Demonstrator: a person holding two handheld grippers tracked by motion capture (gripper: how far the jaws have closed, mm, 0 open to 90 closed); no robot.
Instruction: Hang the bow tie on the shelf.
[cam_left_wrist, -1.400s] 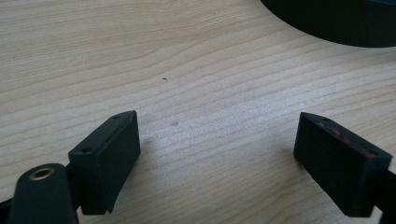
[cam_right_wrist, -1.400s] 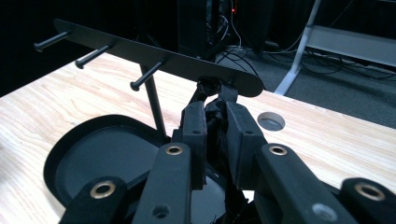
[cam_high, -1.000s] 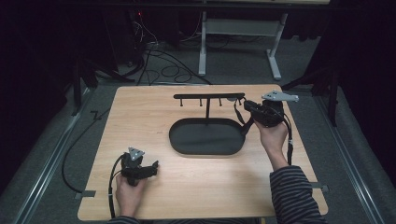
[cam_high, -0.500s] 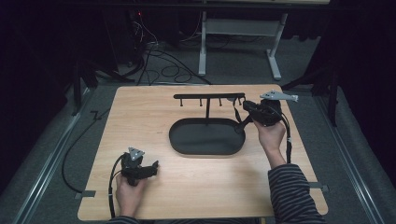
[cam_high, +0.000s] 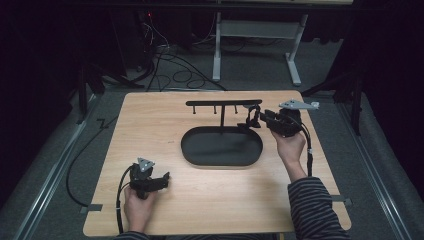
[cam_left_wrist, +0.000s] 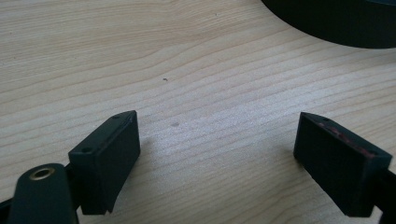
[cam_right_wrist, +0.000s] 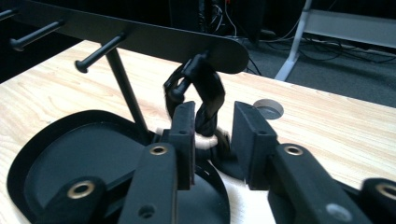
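A black stand has an oval base (cam_high: 221, 146) and a top bar (cam_high: 223, 103) with several pegs. A black looped strap (cam_right_wrist: 208, 100) hangs from the peg at the bar's right end (cam_high: 252, 116). My right gripper (cam_right_wrist: 215, 121) reaches in from the right (cam_high: 256, 120). Its jaws have just been opening and now stand on either side of the strap, with a gap at the right pad (cam_right_wrist: 247, 135). My left gripper (cam_high: 164, 181) rests low near the table's front left, open wide over bare wood (cam_left_wrist: 219, 154).
The wooden table (cam_high: 150, 130) has a round grommet hole (cam_right_wrist: 268, 108) beyond the stand. Cables (cam_high: 165, 57) and a white desk frame (cam_high: 260, 45) sit on the dark floor behind the table. The edge of the oval base (cam_left_wrist: 336, 23) lies ahead of the left jaws.
The right gripper's jaws have parted a little around the hanging strap. Both hands stay about where they were.
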